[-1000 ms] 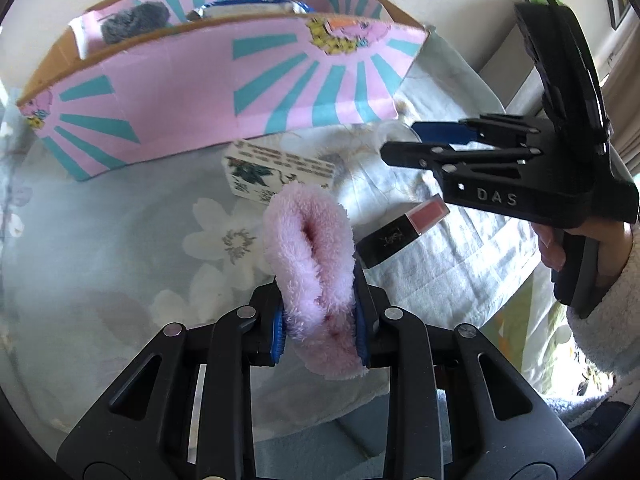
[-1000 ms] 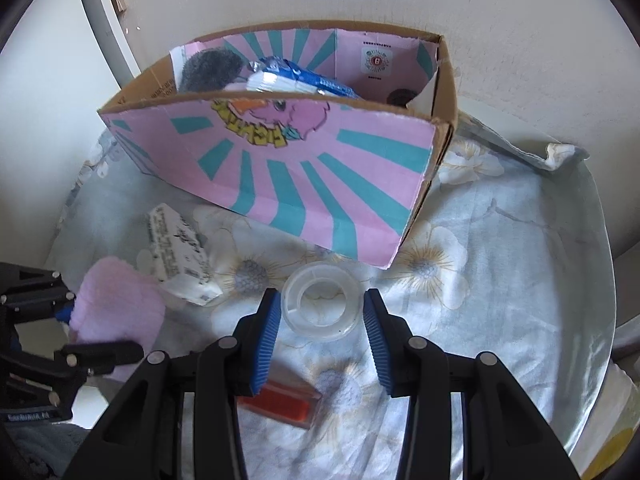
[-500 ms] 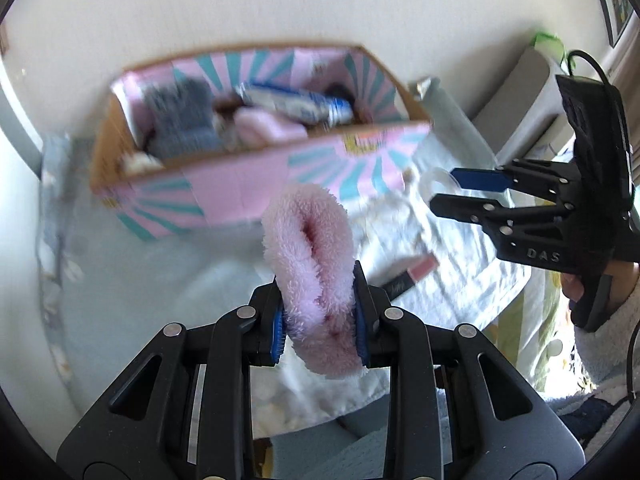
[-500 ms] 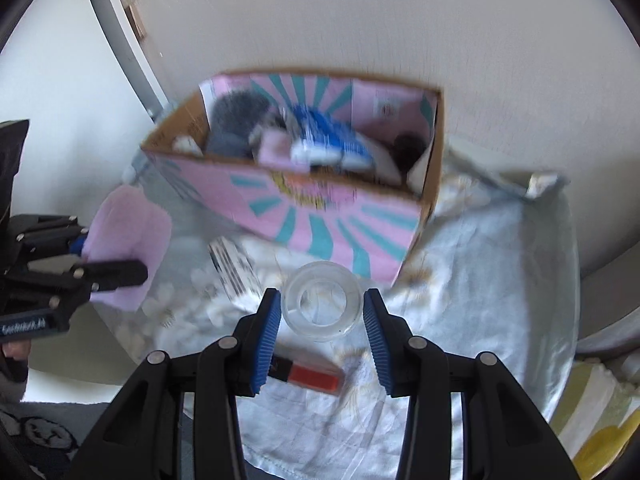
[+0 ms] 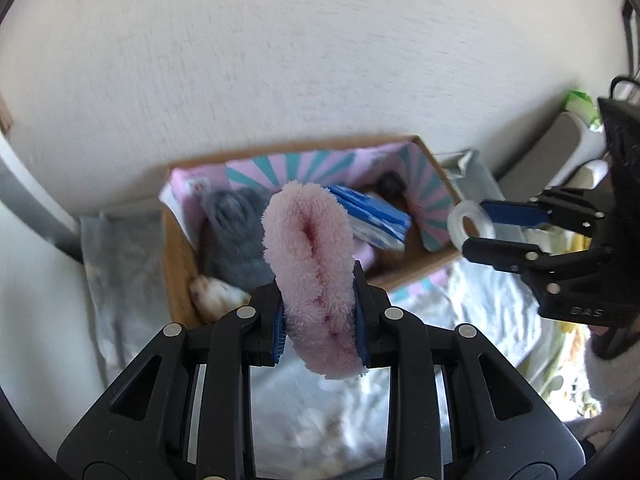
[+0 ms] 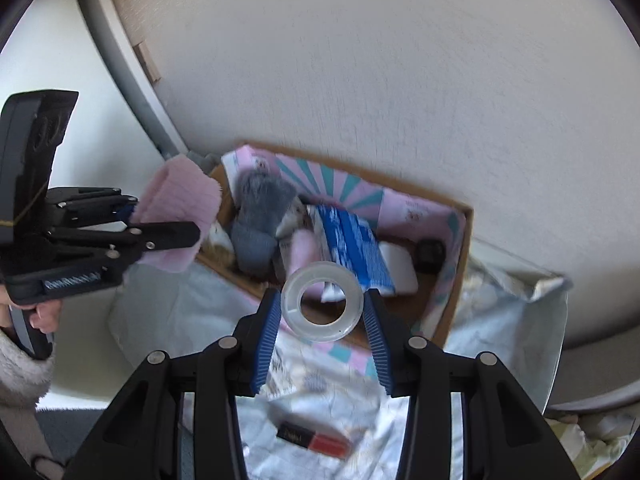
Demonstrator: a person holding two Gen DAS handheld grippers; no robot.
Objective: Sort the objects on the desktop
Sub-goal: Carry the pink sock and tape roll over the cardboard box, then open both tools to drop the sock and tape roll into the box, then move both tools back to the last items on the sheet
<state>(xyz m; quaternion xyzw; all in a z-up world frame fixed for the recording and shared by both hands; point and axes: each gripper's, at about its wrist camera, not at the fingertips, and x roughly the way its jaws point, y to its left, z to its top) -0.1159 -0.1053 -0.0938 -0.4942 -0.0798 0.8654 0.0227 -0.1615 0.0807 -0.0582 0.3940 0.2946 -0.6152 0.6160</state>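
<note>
Tongs grip something in each hand. The left tongs (image 5: 320, 322) are clenched on a fluffy pink headband (image 5: 310, 276), held in the air ahead of the open cardboard box (image 5: 434, 174). The right tongs (image 6: 322, 330) are clamped on a clear tape roll (image 6: 322, 306), lifted just short of the box's near wall. Only the right wrist view shows the lipstick tube (image 6: 316, 438) lying on the floral cloth (image 6: 500, 320) below those tongs, and a hand (image 6: 42, 316) on the left handle. Both views show a grey fuzzy item (image 6: 258, 220) and a blue packet (image 6: 352, 248) inside the box.
</note>
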